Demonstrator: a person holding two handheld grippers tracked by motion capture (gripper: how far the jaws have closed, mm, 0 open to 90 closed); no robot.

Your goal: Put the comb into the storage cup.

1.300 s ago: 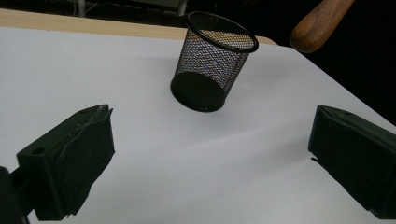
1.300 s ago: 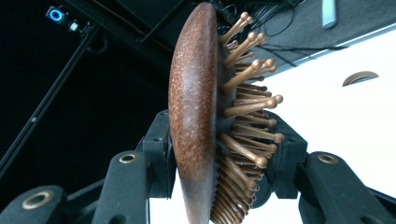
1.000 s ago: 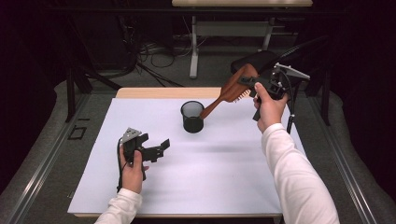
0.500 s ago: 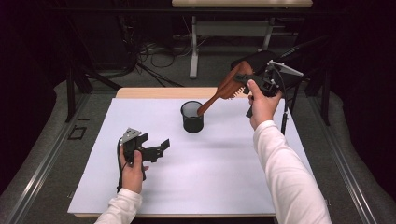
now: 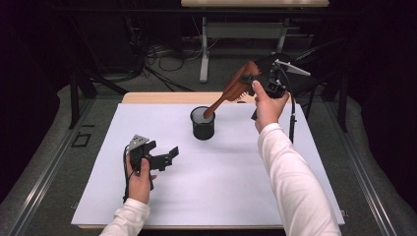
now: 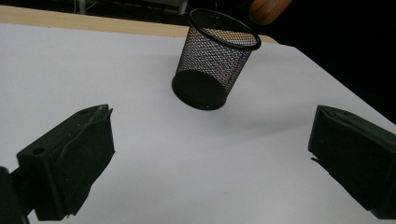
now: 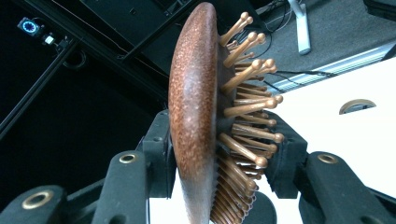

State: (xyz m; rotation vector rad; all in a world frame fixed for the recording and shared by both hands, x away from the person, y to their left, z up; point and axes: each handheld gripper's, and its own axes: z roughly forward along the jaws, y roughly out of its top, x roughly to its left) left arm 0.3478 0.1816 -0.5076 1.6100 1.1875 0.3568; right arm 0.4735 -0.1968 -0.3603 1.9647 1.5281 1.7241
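White tabletop [image 5: 226, 196], dark room. Right gripper [image 5: 255, 84] fingers clamped on hairbrush [image 7: 196, 112], pins visible close-up; left gripper [image 5: 164, 157] fingers apart, mesh cup [image 6: 212, 60] at 12 o'clock.

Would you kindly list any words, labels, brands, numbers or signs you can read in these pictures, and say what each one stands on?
None can be read: no text, label, brand or number stands on the hairbrush, the mesh cup, the white table cover, the left gripper or the right gripper.
A small glowing ring on dark equipment in the right gripper view bears no legible marking.
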